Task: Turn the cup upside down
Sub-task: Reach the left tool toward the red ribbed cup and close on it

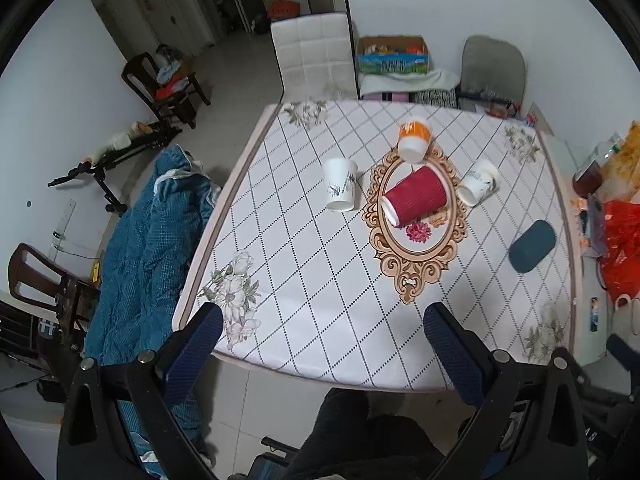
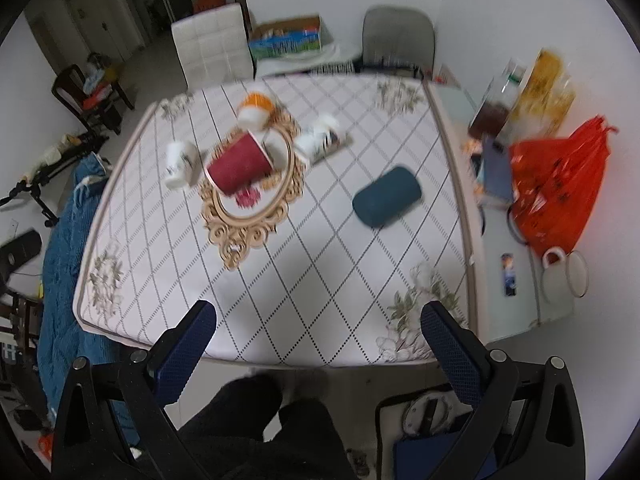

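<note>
A red ribbed paper cup [image 1: 416, 196] [image 2: 239, 167] stands upright on an ornate oval wooden tray [image 1: 416, 256] [image 2: 248, 216] at the table's middle. An orange-and-white cup [image 1: 415, 137] [image 2: 255, 110] stands behind it. A white printed cup [image 1: 340, 184] [image 2: 180, 163] stands to its left and another white cup [image 1: 478, 182] [image 2: 318, 136] to its right. My left gripper [image 1: 324, 332] and right gripper [image 2: 318, 324] are both open and empty, held above the table's near edge, far from the cups.
A dark teal case [image 1: 533, 245] [image 2: 387, 196] lies on the table right of the tray. A side table on the right holds a red plastic bag [image 2: 560, 196], jars and a white mug [image 2: 568, 276]. A blue quilt [image 1: 152, 256] hangs at the left. Chairs stand behind the table.
</note>
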The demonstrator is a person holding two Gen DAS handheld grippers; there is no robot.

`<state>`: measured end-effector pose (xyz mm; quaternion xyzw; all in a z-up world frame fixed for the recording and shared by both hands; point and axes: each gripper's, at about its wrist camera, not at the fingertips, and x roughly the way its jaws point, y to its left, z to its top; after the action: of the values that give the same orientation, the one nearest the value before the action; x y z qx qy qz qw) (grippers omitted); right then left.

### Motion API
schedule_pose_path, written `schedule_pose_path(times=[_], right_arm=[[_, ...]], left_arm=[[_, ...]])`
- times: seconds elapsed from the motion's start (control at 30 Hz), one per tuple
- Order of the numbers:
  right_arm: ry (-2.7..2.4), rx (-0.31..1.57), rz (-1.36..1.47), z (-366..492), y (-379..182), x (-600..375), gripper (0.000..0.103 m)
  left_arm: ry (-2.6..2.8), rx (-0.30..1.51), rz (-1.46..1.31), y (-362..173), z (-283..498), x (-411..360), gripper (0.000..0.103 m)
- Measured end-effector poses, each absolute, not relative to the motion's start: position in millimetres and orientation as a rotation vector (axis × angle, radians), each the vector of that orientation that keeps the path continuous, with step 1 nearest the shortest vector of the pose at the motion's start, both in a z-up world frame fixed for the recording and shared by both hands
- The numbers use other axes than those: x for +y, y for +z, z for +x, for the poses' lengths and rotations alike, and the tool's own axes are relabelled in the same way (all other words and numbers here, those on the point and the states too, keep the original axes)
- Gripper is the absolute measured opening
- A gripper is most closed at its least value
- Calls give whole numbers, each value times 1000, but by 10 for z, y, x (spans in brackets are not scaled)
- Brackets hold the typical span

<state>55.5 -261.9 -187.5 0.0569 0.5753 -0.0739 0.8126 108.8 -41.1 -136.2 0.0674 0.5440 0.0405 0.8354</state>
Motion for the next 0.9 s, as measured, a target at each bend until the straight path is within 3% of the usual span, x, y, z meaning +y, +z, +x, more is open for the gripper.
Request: schedule_pose_path(times=[0.5,0.9], right_arm=[[-258,1493,209,1292,-3142,-2801,103],[-359,1627,281,1675,-3838,-2985,103]], left_arm=[[-32,1321,258,-2276,2539,-712,103],[-323,1355,699,-3144,3350,-1495,101]])
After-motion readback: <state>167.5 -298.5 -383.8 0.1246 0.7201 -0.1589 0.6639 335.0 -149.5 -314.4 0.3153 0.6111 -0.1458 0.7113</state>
